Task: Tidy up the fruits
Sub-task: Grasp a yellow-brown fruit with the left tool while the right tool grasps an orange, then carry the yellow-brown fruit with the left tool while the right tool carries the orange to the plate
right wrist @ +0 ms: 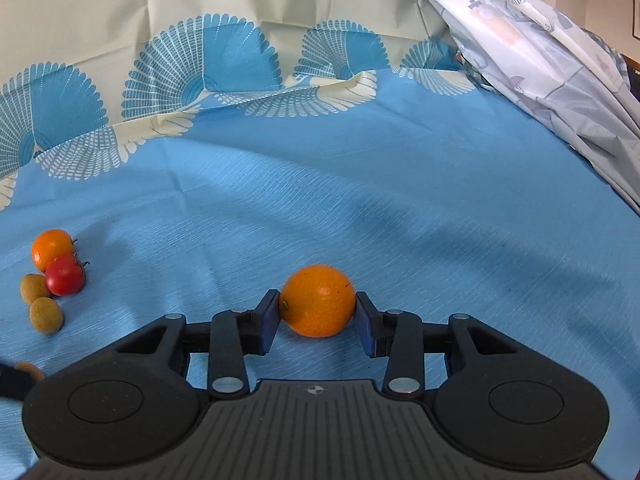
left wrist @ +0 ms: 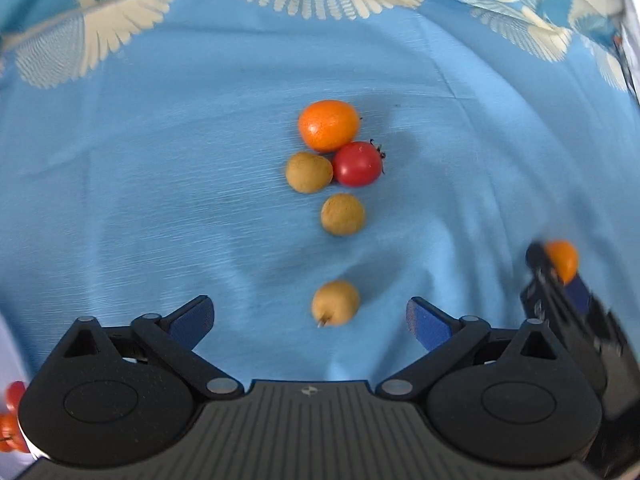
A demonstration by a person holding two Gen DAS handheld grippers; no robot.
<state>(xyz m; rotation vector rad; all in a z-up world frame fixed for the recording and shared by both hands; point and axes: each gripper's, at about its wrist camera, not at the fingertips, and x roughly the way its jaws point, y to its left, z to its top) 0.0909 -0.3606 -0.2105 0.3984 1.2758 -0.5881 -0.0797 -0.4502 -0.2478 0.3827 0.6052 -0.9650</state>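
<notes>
Fruits lie scattered on a blue woven tablecloth [left wrist: 160,200] with a cream fan-patterned border. Nearest the left gripper [left wrist: 310,320], whose blue-padded fingers [left wrist: 192,320] are spread wide with nothing pinched, a small tan round fruit with a short stalk [left wrist: 335,303] sits on the cloth between the fingertips, touched by neither pad. Beyond it lies a second tan rough-skinned round fruit [left wrist: 342,214], then a third tan fruit [left wrist: 309,172] touching a glossy red cherry tomato [left wrist: 357,164], and behind both a small orange citrus fruit [left wrist: 329,125] that rests against them.

At the left wrist view's lower left edge, blurred red and orange fruits [left wrist: 12,412] show partly behind the gripper body.

The right gripper [right wrist: 318,314] pinches a second orange citrus fruit [right wrist: 319,300] between its blue pads [right wrist: 270,316], low over the cloth. It stands well apart from the cluster, to its right. Farther back, the cloth's fan border folds up, and a pale printed sheet [right wrist: 540,60] is draped at the far right.
</notes>
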